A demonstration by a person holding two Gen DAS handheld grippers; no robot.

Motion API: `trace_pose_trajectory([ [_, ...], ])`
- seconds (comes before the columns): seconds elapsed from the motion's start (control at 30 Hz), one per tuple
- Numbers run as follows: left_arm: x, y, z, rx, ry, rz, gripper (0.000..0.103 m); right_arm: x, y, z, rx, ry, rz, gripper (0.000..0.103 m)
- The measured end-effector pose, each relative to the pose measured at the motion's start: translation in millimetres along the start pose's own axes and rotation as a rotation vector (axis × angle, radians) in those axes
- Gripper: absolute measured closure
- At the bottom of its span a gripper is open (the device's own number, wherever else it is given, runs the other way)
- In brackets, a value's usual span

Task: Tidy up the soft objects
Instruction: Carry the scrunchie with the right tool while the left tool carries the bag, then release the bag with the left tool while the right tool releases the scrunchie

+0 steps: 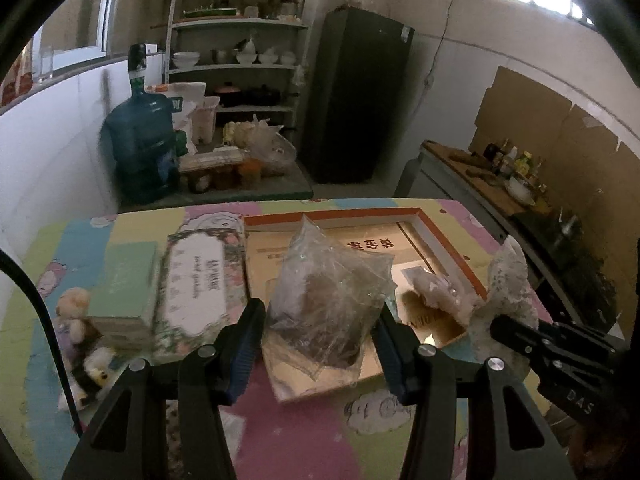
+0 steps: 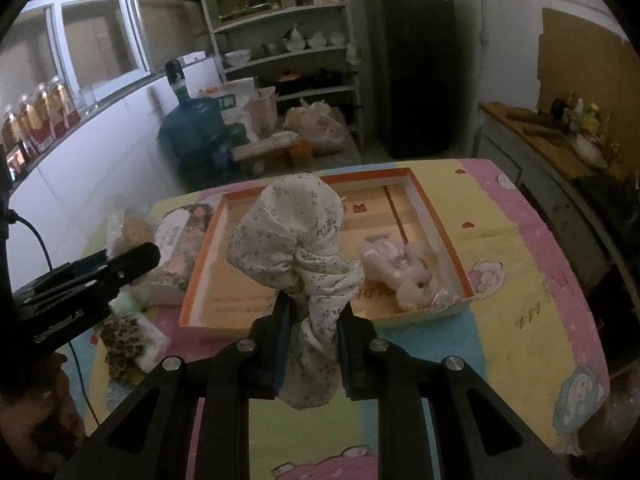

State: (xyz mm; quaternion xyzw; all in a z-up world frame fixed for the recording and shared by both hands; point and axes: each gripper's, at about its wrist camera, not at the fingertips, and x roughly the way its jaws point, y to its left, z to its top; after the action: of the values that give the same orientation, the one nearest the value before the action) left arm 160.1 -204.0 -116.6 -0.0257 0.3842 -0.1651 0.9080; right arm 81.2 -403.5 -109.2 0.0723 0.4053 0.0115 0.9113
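Left gripper (image 1: pixel 320 344) clamped on a clear plastic bag (image 1: pixel 326 300) with something brown inside, both fingers (image 1: pixel 244 352) pressing the crinkled film, bag raised above the near left corner of the shallow orange-rimmed box (image 1: pixel 444 240). Right gripper (image 2: pixel 312 344) clenched tight on the twisted neck of a white floral cloth bundle (image 2: pixel 294 236), rounded head of the bundle standing up in front of the box (image 2: pixel 436 216), loose tail hanging between the fingers (image 2: pixel 280 344). Same bundle (image 1: pixel 508 280) seen at the right edge of the left wrist view, over the box's right side. Small pale plush toy (image 2: pixel 408 272) lying inside the box at its near right corner. Box resting on a table (image 2: pixel 520 280) under a pastel cartoon-print cover. Floral-printed carton (image 1: pixel 200 284) just left of the box, pale green carton (image 1: pixel 124 280) beside that. Two little plush figures (image 1: pixel 80 340) at the table's left edge, near the green carton. Leopard-print soft item (image 2: pixel 124 344) on the table near the box's near left corner. Blue water jug (image 1: pixel 140 140) on the floor beyond the table.
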Motion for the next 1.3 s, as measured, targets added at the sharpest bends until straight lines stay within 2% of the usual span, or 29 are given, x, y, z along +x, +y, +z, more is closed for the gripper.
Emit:
trace_pose_trajectory([
  [0.4, 68, -5, 9, -0.057, 0.069, 0.018, 0.049, 44, -36, 29, -0.019, 0.041, 0.041, 0.082],
  [0.8, 108, 0, 11, -0.093, 0.136, 0.019, 0.048, 93, -47, 40, -0.014, 0.125, 0.081, 0.081],
  [0.93, 118, 1, 10, -0.096, 0.151, 0.052, 0.046, 106, -49, 37, -0.018, 0.148, 0.088, 0.079],
  [1.13, 123, 0, 12, -0.091, 0.145, 0.04, 0.038, 119, -52, 36, -0.015, 0.166, 0.102, 0.076],
  [1.3, 121, -1, 14, -0.098, 0.137, 0.03, 0.035, 122, -52, 36, -0.011, 0.165, 0.116, 0.073],
])
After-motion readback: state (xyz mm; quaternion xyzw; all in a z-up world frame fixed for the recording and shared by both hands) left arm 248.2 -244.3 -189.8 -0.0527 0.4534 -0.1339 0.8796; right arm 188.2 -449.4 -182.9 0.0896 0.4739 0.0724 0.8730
